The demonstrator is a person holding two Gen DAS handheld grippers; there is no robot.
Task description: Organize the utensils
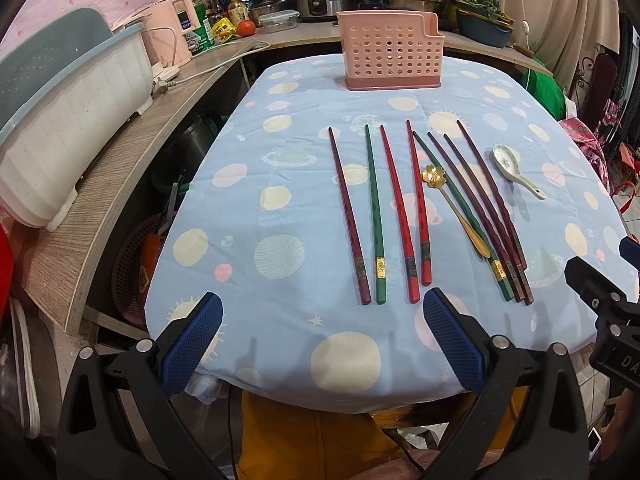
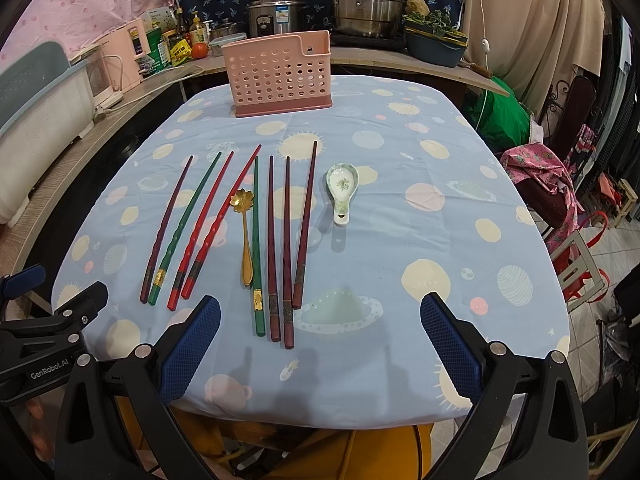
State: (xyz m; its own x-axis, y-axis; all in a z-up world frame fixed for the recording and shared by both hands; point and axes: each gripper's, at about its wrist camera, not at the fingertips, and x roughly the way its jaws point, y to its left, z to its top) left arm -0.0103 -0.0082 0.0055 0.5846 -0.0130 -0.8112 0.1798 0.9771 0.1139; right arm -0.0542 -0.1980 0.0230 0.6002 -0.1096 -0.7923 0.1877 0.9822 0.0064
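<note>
Both grippers, left [image 1: 322, 344] and right [image 2: 320, 346], hover with jaws spread wide, pinching nothing. Ahead on the tabletop [image 2: 420, 240] lie chopsticks [image 2: 272, 240], a gold spoon [image 2: 245, 236] and a ceramic spoon [image 2: 342, 192]. Beyond them stands the pink holder [image 2: 278, 76]; its inside is hidden.

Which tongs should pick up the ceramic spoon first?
Right. The ceramic spoon lies on the right end of the row, nearer the open right tongs; the left tongs face the chopsticks.

Black tongs [image 1: 322, 320], blue textured pads [image 2: 192, 344], silver screws.
</note>
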